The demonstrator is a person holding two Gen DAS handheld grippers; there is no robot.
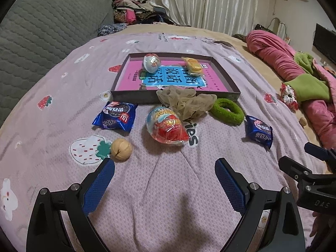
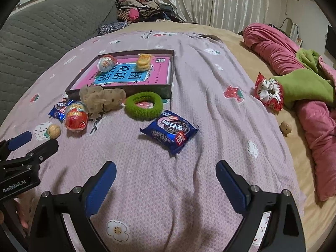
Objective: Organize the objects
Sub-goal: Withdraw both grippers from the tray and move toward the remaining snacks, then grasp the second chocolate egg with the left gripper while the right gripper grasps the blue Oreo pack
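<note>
while most of the clutter lies loose on the lilac bedspread (image 1: 168, 189), only part way through the sorting: just a toy egg (image 1: 151, 62) and a yellow snack pack (image 1: 193, 64) sitting inside the shallow box (image 1: 134, 96).

left gripper (image 1: 164, 169) spread wide and empty, hovering low over bare cloth, with the walnut (image 1: 121, 149) just off its left fingertip and the red surprise egg (image 1: 168, 128) straight ahead. right gripper (image 2: 166, 171) likewise spread, empty, facing a blue cookie packet (image 2: 171, 130).

next, probably: close on one near item (rounded egg likely to slip between flat pads), lift, carry over the box wall.

from the right wrist only: a floral scrunchie (image 2: 269, 92) and second walnut (image 2: 286, 127) far off by the pink blanket. from the left wrist, clearer: the other blue packet (image 1: 115, 114) left of the egg, the beige scrunchie (image 1: 184, 100) draped against the box front, the green hair tie (image 1: 227, 110) beside it.
</note>
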